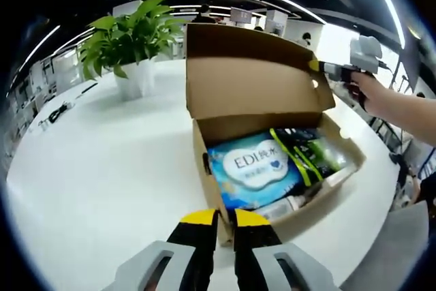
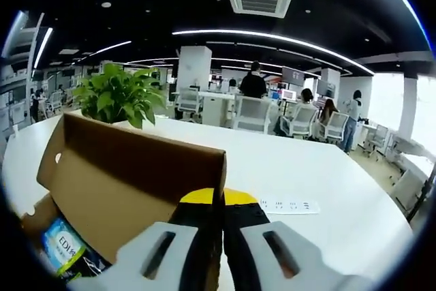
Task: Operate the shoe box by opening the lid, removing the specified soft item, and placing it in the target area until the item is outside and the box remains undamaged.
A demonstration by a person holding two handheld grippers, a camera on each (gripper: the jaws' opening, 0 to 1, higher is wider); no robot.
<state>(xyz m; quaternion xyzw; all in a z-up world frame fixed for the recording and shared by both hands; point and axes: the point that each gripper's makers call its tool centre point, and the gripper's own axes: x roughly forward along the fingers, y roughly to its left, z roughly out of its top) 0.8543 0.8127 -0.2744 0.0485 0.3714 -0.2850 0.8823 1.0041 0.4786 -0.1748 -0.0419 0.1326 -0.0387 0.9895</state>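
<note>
left gripper view close at the box (image 1: 272, 161) front, looking in, right gripper view seemingly hugging its raised lid (image 2: 136, 182), both sharing the plant (image 1: 126, 42)

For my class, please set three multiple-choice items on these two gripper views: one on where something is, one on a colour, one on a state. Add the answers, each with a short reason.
1. Where does the potted plant stand?
A. On the white table, beyond the shoe box
B. Inside the box
C. On the floor

2. What colour is the tissue pack in the box?
A. Red
B. Blue and white
C. Orange

3. How is the lid?
A. Shut flat
B. Torn off
C. Raised, its edge pinched by the right gripper

Answers: 1 A, its pot rests on the tabletop; 2 B, the wrapper shows it; 3 C, the lid stands upright between closed jaws.
</note>
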